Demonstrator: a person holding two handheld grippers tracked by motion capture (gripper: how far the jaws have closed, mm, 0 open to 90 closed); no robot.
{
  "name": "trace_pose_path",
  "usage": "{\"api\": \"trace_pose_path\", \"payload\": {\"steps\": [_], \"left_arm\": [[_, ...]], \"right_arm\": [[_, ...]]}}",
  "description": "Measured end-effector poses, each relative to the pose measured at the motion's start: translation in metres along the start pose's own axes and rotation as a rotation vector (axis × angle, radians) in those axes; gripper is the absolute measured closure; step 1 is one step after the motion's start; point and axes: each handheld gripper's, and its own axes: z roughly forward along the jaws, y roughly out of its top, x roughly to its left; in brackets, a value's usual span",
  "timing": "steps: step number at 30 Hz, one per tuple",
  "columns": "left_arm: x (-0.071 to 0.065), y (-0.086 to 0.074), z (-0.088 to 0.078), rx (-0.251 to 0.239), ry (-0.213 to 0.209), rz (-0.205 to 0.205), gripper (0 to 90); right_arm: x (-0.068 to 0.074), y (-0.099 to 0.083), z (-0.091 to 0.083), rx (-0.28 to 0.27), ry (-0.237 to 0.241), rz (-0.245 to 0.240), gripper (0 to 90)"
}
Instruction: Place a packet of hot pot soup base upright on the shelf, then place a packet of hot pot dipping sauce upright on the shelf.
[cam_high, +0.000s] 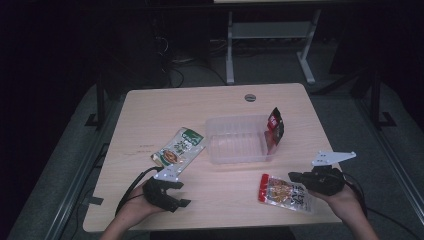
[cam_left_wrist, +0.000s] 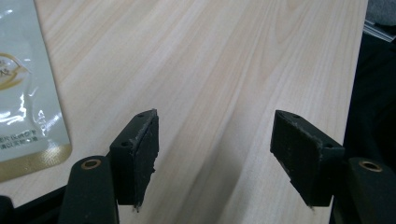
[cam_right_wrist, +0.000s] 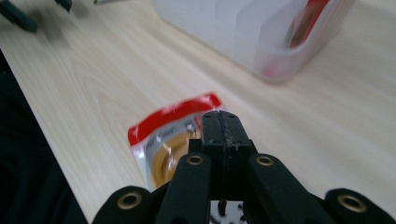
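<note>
Hovering over the red-topped pouch (cam_right_wrist: 161, 140) near the desk's (cam_high: 220, 100) front edge, right gripper (cam_right_wrist: 220, 122) pressed together; left gripper (cam_left_wrist: 217, 154) spread, nothing between.

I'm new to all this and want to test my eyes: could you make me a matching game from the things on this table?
Things:
1. green pouch
2. red-topped pouch
3. dark red packet
4. clear tub

Places:
A. mid-table, between the two pouches
B. leaning inside the tub's right end
C. flat, left of the tub
D. flat, just ahead of the right gripper

Pairs: 1-C, 2-D, 3-B, 4-A
</note>
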Motion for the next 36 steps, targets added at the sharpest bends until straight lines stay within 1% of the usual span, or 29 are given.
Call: {"api": "trace_pose_path", "payload": {"steps": [2, 3, 4, 5, 6, 9, 10, 11, 12, 13, 16, 21, 22, 24, 25, 27, 28, 30, 31, 32, 34, 36], "left_arm": [[0.0, 0.0, 0.0, 0.0, 0.002, -0.002, 32.2], [0.001, -0.001, 0.0, -0.003, 0.005, -0.005, 32.2], [0.001, -0.001, 0.0, 0.001, 0.006, -0.005, 32.2], [0.002, -0.002, 0.0, 0.001, 0.009, -0.005, 32.2], [0.002, -0.002, 0.0, -0.005, 0.012, -0.009, 32.2], [0.004, -0.002, -0.001, 0.0, 0.01, -0.006, 32.2], [0.004, -0.002, -0.001, 0.001, 0.01, -0.005, 32.2], [0.004, -0.002, -0.001, 0.003, 0.01, -0.004, 32.2], [0.003, -0.002, 0.0, 0.005, 0.01, -0.004, 32.2], [0.003, -0.002, 0.001, -0.004, 0.009, -0.011, 32.2], [0.002, -0.002, 0.0, 0.01, 0.008, -0.001, 32.2], [0.002, -0.001, 0.001, 0.009, 0.007, 0.0, 32.2], [0.001, -0.001, 0.002, 0.0, 0.007, -0.008, 32.2], [0.001, -0.001, 0.002, 0.001, 0.007, -0.002, 32.2], [0.002, -0.001, 0.002, 0.009, 0.005, 0.006, 32.2], [0.002, 0.0, 0.002, 0.009, 0.004, 0.005, 32.3], [0.002, -0.001, 0.003, 0.003, 0.005, -0.002, 32.3], [0.002, -0.001, 0.003, 0.005, 0.005, -0.006, 32.3], [0.001, -0.001, 0.003, 0.005, 0.005, -0.005, 32.3], [0.002, -0.001, 0.002, 0.012, 0.005, 0.005, 32.3], [0.001, -0.001, 0.003, 0.014, 0.007, 0.004, 32.3], [0.0, 0.0, 0.004, 0.006, 0.002, -0.007, 32.3]], "right_arm": [[0.002, -0.006, 0.004, 0.028, 0.019, 0.014, 89.6], [0.002, -0.008, 0.006, 0.045, 0.019, 0.011, 89.6], [0.005, -0.011, 0.01, 0.092, 0.012, 0.012, 89.6], [0.007, -0.012, 0.013, 0.125, -0.001, -0.011, 89.6], [0.007, -0.012, 0.016, 0.151, -0.009, -0.019, 89.6], [0.008, -0.012, 0.022, 0.186, -0.002, -0.019, 89.7], [0.007, -0.013, 0.024, 0.196, -0.003, -0.028, 89.7], [0.007, -0.014, 0.026, 0.22, 0.002, -0.029, 89.7], [0.008, -0.015, 0.028, 0.232, 0.003, -0.034, 89.7], [0.008, -0.015, 0.029, 0.243, 0.006, -0.033, 89.7], [0.008, -0.014, 0.032, 0.255, 0.004, -0.043, 89.7], [0.008, -0.014, 0.035, 0.272, 0.005, -0.041, 89.8], [0.008, -0.014, 0.036, 0.27, 0.005, -0.043, 89.8], [0.007, -0.013, 0.038, 0.273, 0.01, -0.047, 89.8], [0.007, -0.012, 0.039, 0.276, 0.012, -0.05, 89.9], [0.007, -0.01, 0.042, 0.281, 0.017, -0.057, 89.9], [0.007, -0.009, 0.044, 0.281, 0.019, -0.061, 89.9], [0.007, -0.007, 0.048, 0.288, 0.023, -0.065, 89.9], [0.007, -0.006, 0.049, 0.29, 0.022, -0.064, 89.9], [0.007, -0.005, 0.05, 0.29, 0.023, -0.074, 89.9], [0.008, -0.003, 0.053, 0.298, 0.023, -0.076, 89.9], [0.009, -0.001, 0.057, 0.299, 0.027, -0.084, 89.9]]}}
